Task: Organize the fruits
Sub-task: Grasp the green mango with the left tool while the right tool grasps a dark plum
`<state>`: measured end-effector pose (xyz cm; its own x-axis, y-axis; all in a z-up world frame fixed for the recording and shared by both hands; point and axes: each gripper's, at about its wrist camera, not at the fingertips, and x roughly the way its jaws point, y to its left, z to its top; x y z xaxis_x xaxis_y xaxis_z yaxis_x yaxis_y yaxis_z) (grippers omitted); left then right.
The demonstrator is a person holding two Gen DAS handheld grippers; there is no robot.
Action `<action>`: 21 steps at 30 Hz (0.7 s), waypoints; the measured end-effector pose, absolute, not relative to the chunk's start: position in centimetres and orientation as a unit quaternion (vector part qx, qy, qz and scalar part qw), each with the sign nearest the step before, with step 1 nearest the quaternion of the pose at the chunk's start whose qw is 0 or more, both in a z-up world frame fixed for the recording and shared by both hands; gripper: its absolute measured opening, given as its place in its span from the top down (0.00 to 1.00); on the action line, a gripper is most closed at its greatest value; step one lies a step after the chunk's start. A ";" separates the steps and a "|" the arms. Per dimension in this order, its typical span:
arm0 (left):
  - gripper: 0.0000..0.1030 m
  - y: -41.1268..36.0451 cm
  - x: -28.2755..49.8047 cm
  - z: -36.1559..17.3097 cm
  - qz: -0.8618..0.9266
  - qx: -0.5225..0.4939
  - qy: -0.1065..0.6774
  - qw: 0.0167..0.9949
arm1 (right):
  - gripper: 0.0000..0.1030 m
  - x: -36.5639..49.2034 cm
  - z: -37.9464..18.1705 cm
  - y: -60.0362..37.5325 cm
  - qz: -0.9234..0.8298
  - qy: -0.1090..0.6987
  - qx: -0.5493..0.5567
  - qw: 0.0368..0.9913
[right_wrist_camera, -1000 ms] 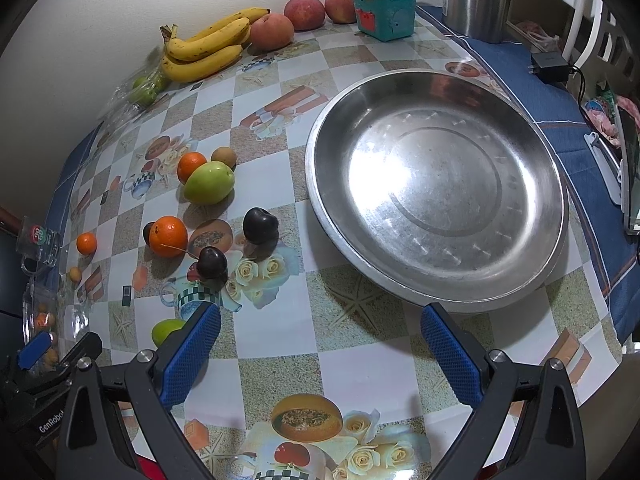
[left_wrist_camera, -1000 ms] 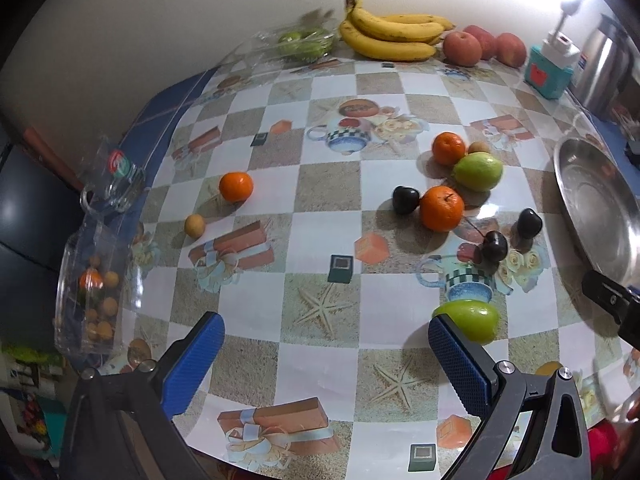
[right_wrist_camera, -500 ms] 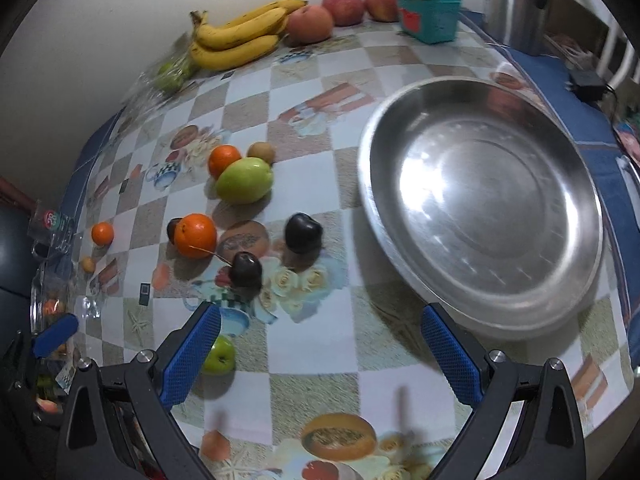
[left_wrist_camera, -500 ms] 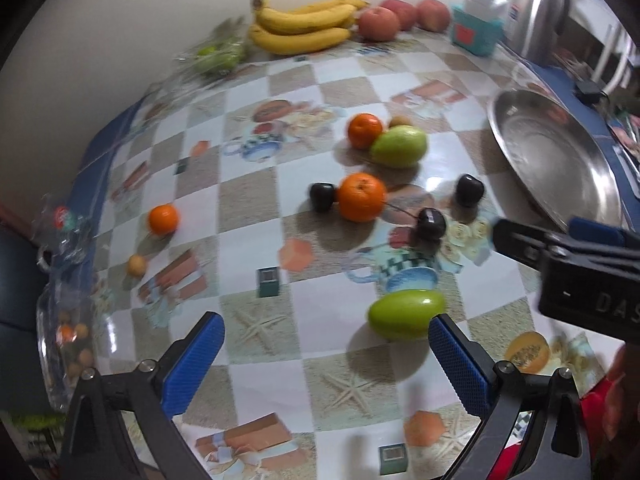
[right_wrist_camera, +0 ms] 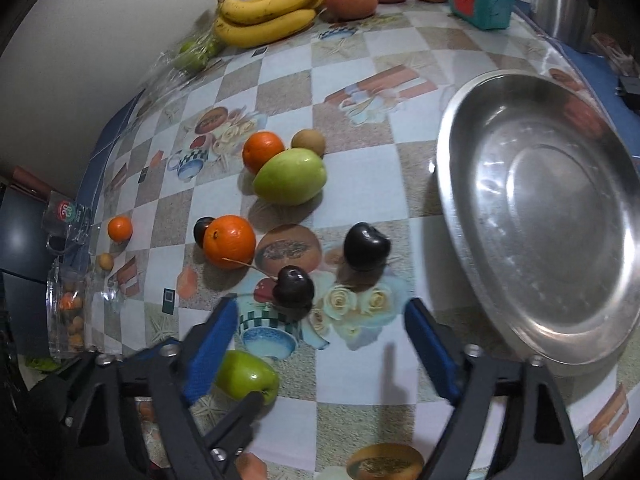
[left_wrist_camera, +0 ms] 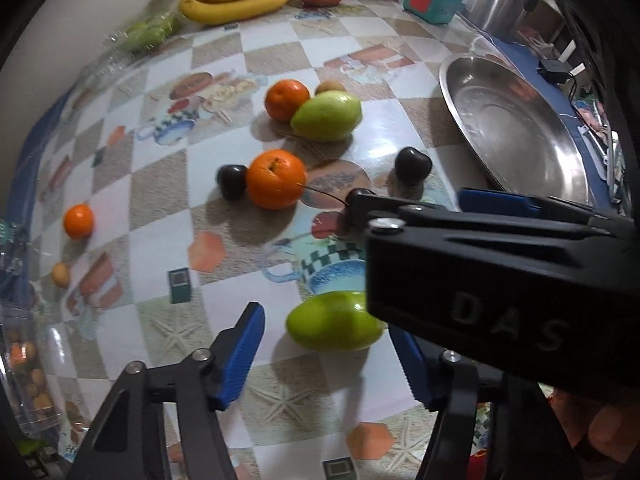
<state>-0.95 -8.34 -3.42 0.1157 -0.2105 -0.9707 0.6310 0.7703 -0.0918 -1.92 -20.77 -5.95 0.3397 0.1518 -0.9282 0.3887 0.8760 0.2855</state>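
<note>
Jaws of both hand-held grippers are closing after standing wide: the left hand-held gripper (left_wrist_camera: 324, 354) brackets the green fruit (left_wrist_camera: 334, 326) at lower centre, untouched. The right hand-held gripper (right_wrist_camera: 320, 340) frames a dark fruit (right_wrist_camera: 293, 286) at mid-frame, so two pickups for the pan (right_wrist_camera: 460, 208) look imminent.

Pretty tight near the front: the right hand-held gripper (left_wrist_camera: 496, 216) crosses right over the near green fruit (left_wrist_camera: 334, 326), blocking that side. Two dark plums (right_wrist_camera: 294, 286) and an orange (right_wrist_camera: 229, 242) crowd the middle of the tabletop (right_wrist_camera: 360, 184). The big steel pan (right_wrist_camera: 544, 216) fills the right. The far middle squares are free, up to the bananas (right_wrist_camera: 272, 12).
</note>
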 end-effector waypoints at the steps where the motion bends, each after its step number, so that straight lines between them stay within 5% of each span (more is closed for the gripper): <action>1: 0.39 -8.4 -1.0 -3.5 -0.291 0.173 0.603 0.722 | 0.29 -1.7 -6.1 -20.6 -0.073 0.573 0.236 0.782; 13: 0.49 -7.7 -0.8 -2.7 -0.295 0.141 0.616 0.717 | 0.42 -1.0 -6.7 -20.2 -0.067 0.579 0.236 0.777; 17: 0.68 -5.7 0.0 -2.0 -0.307 0.088 0.612 0.724 | 0.47 -0.6 -6.9 -20.0 -0.061 0.582 0.239 0.775; 21: 0.68 -4.9 0.1 -1.2 -0.313 0.067 0.614 0.721 | 0.51 -0.1 -7.2 -19.4 -0.055 0.587 0.234 0.773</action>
<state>0.14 -4.86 -1.22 0.0497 -0.3688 -0.9282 0.5332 0.7956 -0.2876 -0.07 -19.44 -7.20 0.3053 0.1899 -0.9331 0.3591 0.8846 0.2975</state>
